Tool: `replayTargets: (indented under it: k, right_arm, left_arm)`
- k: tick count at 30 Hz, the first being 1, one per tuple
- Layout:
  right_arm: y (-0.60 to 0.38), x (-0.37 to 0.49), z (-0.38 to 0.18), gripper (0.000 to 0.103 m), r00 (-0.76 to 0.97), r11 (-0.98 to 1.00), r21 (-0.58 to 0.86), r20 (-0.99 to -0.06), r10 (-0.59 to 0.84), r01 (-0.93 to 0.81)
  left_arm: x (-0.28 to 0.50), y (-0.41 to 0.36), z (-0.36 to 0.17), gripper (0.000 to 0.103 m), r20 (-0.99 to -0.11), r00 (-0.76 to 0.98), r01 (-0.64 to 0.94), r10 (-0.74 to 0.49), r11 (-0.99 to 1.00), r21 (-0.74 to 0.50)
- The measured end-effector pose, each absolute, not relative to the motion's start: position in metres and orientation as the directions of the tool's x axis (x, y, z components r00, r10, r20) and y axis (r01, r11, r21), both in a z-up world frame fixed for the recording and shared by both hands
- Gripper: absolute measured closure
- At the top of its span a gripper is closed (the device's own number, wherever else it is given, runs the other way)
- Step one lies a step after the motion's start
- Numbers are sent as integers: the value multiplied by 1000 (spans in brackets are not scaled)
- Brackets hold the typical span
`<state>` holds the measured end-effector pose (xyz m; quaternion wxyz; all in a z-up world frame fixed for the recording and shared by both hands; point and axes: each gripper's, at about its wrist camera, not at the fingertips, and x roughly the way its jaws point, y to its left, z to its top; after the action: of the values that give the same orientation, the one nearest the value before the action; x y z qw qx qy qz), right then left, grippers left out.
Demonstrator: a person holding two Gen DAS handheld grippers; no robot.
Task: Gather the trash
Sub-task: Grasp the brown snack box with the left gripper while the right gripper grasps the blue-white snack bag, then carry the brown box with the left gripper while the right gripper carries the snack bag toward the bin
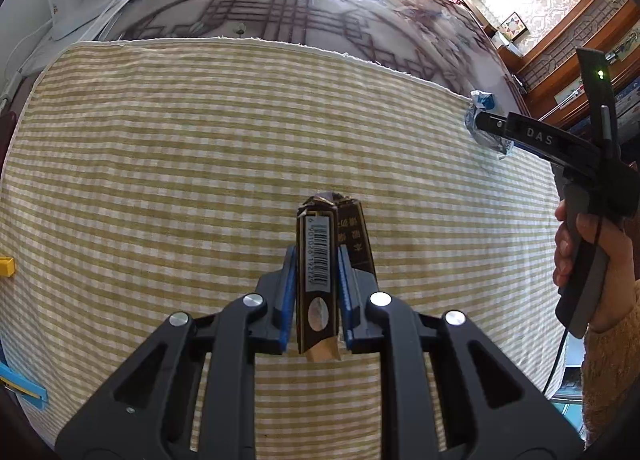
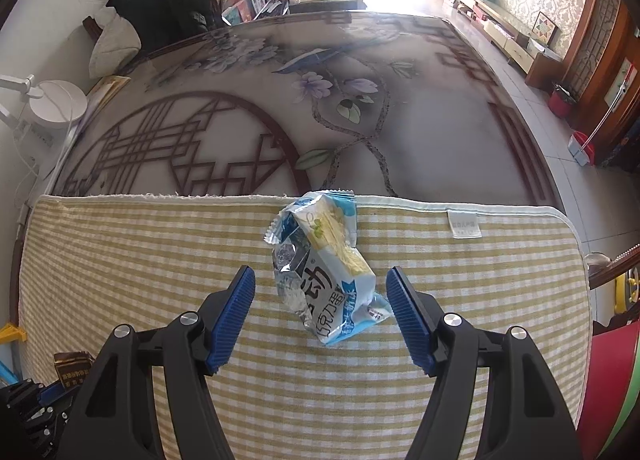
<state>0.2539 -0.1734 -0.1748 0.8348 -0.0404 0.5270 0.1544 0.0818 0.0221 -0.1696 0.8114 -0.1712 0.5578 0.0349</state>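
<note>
The left gripper (image 1: pixel 316 292) is clamped on a dark brown, flattened carton (image 1: pixel 320 264) with a barcode down its narrow side; the blue pads (image 1: pixel 286 300) press against both of its sides, and the carton stands up between them above the yellow-and-white checked cloth (image 1: pixel 160 180). Whether its far end touches the cloth cannot be told from this angle. The right gripper (image 2: pixel 320 312) has its jaws spread wide, one on each side of a crumpled blue-and-white snack wrapper (image 2: pixel 320 268), which lies on the cloth (image 2: pixel 120 260) close to its far hemmed edge; neither pad touches the wrapper, though the pad on the right of the view sits just beside its lower corner. In the left wrist view that same wrapper (image 1: pixel 482 100) shows at the cloth's far right corner, partly hidden by the right gripper's fingers, and a hand (image 1: pixel 576 248) in a knitted sleeve (image 1: pixel 612 380) grips the handle. Beyond the cloth lies a glossy table top (image 2: pixel 360 100) printed with flowers and lattice.
</note>
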Motion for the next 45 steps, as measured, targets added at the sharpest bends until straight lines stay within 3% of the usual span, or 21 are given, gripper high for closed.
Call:
replayTargets:
  k: [7, 9, 11, 13, 17, 22, 29, 33, 45]
  right_arm:
    - [-171, 255, -176, 41, 405, 948, 95, -888, 218, -302]
    - [-168, 253, -176, 72, 403, 945, 89, -889, 218, -315]
    - [-164, 252, -177, 85, 381, 940, 97, -897, 225, -328]
    - [-164, 248, -175, 86, 373, 935, 119, -894, 247, -333]
    - [-165, 231, -164, 86, 378, 924, 162, -877, 295, -346]
    - [-161, 196, -147, 86, 370, 897, 186, -863, 345, -401]
    - [-161, 155, -137, 86, 354, 870, 182, -861, 366, -458]
    - [-168, 145, -129, 86, 365, 875, 189, -854, 370, -445]
    - [-212, 126, -91, 84, 473, 912, 190, -806, 357, -364]
  left_arm:
    - [82, 19, -170, 85, -920, 372, -249, -127, 941, -230]
    - [80, 19, -170, 85, -920, 373, -250, -120, 942, -224]
    - [79, 20, -169, 85, -920, 375, -254, -116, 941, -222]
    - [78, 21, -169, 84, -921, 372, -258, -117, 940, -224]
    - [76, 23, -167, 64, -918, 382, -270, -104, 938, -218]
    - [76, 23, -168, 62, -917, 384, -273, -103, 937, -220]
    - [79, 18, -172, 62, -923, 372, -255, -97, 946, -202]
    - [80, 19, -179, 85, -931, 347, -255, -111, 944, -208]
    - [91, 1, -150, 85, -899, 420, -201, -126, 953, -227]
